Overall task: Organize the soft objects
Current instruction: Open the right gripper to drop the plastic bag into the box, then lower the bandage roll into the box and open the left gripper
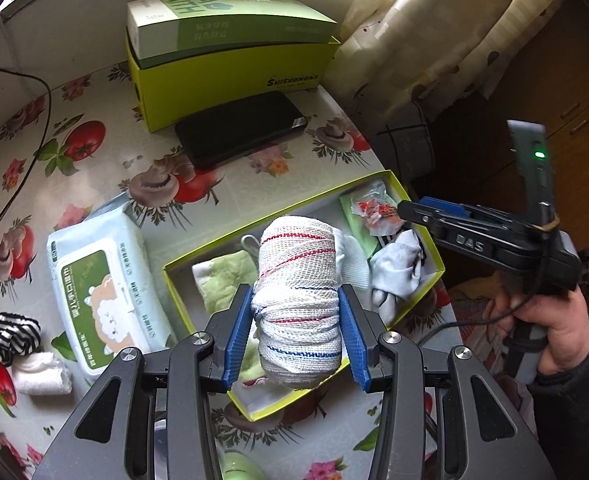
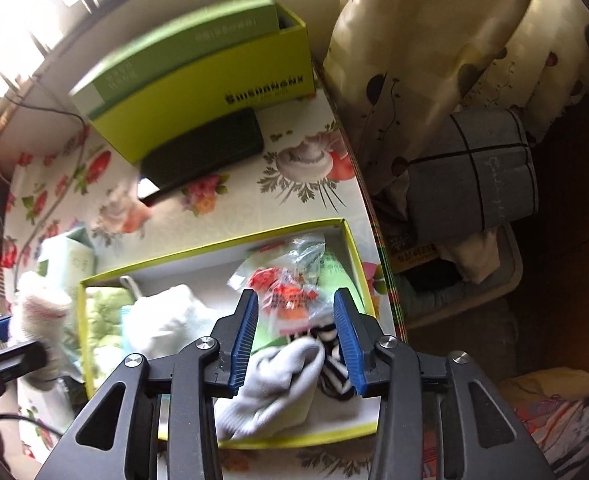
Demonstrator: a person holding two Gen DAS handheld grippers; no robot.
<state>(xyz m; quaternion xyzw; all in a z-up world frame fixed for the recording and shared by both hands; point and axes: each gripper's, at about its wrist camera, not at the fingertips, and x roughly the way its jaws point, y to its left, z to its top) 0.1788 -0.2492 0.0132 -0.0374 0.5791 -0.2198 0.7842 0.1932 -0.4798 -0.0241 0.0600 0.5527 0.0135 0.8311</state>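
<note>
Soft rolled cloth [image 1: 298, 300], white with thin red and blue stripes, sits clamped between the 2 blue pads of the left gripper [image 1: 296, 334], hanging just above the near-left part of the shallow yellow-green tray [image 1: 198, 304].

Inside that tray lie a green towel [image 1: 224, 280] at its left end, a grey sock [image 2: 270, 384] near its front wall, a striped black-and-white sock [image 2: 332, 364] beside it, and a crinkly packet with red print [image 2: 286, 296] toward its back right.

The right gripper [image 2: 296, 338] hovers over the tray's right half, its jaws parted and gripping nothing; the packet and socks lie beneath the gap.

Left of the tray rest a wet-wipes pack [image 1: 102, 300], another striped sock [image 1: 12, 336] and a white cloth roll [image 1: 42, 372]. Behind the tray are a black phone [image 1: 240, 130] and a yellow-green box [image 1: 230, 76].
</note>
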